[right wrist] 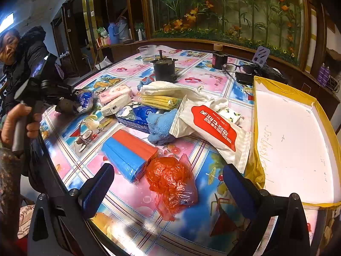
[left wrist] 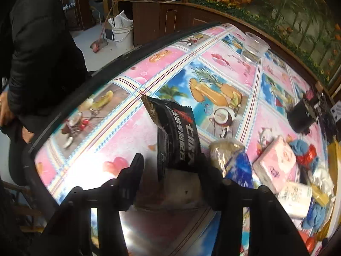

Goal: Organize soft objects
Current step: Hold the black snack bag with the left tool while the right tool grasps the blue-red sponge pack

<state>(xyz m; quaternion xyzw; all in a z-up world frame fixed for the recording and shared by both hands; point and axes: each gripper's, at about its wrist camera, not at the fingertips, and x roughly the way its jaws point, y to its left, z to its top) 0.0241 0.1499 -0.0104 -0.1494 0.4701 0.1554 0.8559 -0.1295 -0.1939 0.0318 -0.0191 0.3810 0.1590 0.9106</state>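
Note:
My left gripper [left wrist: 170,168] is low over a black snack packet [left wrist: 177,132] whose near end lies between its jaws. The packet touches the right finger, and a gap shows at the left finger [left wrist: 134,170]. Beside it are a clear bag with blue print [left wrist: 232,157] and a pink tissue pack [left wrist: 275,160]. My right gripper [right wrist: 170,189] stands wide open just above a crumpled orange plastic bag [right wrist: 170,181], without touching it. A blue and orange pack [right wrist: 130,155], a blue cloth [right wrist: 162,128] and a white wipes pack with a red label [right wrist: 211,128] lie further in.
A yellow box with a white inside [right wrist: 294,149] stands at the right table edge. A black cylinder [right wrist: 165,70], a clear cup [right wrist: 147,52], glasses [right wrist: 236,67] and more soft packs [right wrist: 159,101] sit further back. A person in a black jacket [left wrist: 38,53] stands at the left.

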